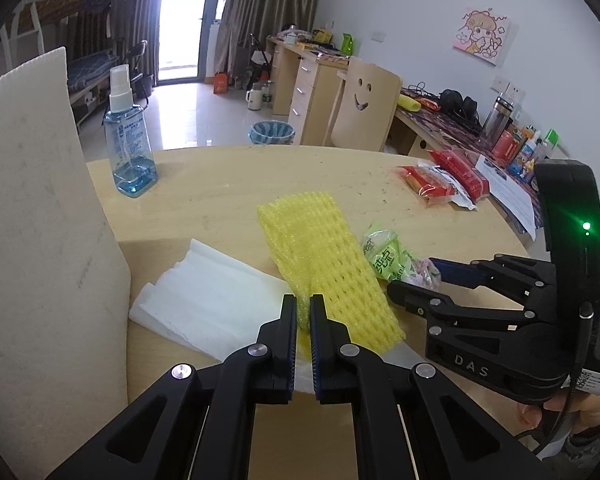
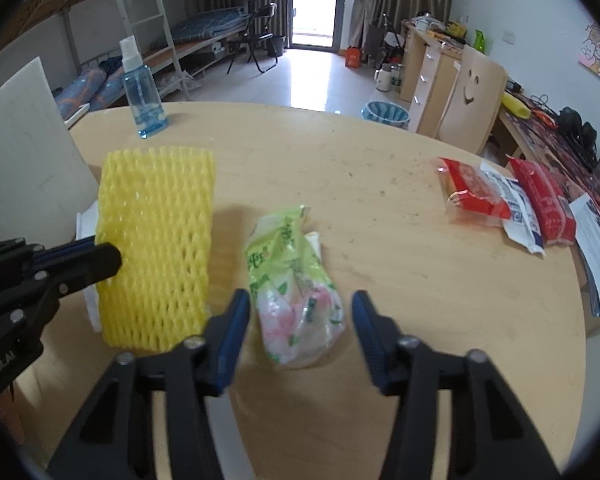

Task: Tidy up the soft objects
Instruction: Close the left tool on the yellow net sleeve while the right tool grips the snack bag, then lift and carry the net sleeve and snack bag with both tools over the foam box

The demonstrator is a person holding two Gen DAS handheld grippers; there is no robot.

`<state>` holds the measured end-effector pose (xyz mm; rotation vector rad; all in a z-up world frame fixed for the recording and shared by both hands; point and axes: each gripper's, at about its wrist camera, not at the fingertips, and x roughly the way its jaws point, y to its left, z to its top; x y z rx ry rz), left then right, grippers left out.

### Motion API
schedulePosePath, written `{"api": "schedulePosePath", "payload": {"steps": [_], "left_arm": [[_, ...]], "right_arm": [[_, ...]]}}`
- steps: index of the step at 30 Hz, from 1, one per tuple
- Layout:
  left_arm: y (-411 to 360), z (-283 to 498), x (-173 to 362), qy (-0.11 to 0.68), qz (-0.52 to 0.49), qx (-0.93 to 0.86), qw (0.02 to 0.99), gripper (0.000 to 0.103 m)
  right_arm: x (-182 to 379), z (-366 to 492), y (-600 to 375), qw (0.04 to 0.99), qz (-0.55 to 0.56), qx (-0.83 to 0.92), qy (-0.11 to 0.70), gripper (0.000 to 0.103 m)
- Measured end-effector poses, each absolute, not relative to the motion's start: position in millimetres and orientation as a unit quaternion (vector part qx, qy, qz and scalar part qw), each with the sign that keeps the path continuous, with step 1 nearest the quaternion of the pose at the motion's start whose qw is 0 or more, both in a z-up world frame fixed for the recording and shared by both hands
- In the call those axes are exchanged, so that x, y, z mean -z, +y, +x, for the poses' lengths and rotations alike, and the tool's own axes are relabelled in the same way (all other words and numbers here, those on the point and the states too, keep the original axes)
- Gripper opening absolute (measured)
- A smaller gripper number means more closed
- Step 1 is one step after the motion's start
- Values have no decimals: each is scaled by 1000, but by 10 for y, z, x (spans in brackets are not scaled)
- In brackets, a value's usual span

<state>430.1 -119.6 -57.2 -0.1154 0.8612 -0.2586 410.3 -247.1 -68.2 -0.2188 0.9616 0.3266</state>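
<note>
Yellow foam net (image 1: 320,256), near edge clamped in left hand-held gripper (image 1: 304,312); right hand-held gripper (image 2: 300,312) apart, straddling green packet (image 2: 296,280); bench (image 2: 380,208) beyond bare.

Bright daylight floods from the overexposed balcony door (image 2: 314,0), glaring off the floor; fisheye-bent, dark-vignetted edges.

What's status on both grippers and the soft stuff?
Left gripper shut on yellow foam net. Right gripper open, straddling green tissue pack. Nothing blocking.

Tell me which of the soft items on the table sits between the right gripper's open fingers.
The crumpled green plastic packet. It lies between the right gripper fingers, untouched, while the yellow foam net is pinched by the left gripper.
</note>
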Motion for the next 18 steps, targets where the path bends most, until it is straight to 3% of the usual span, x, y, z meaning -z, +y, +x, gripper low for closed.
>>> {"api": "schedulePosePath", "payload": {"steps": [8,18], "left_arm": [[-1186,4300,564,415,-63,132,898,6],[-1185,4164,349,385,-63,138,911,6]], "right_arm": [[702,4116,-2536,868,-85,-155,465,27],[456,3875,-2622,882,-68,-151,442,25]]}}
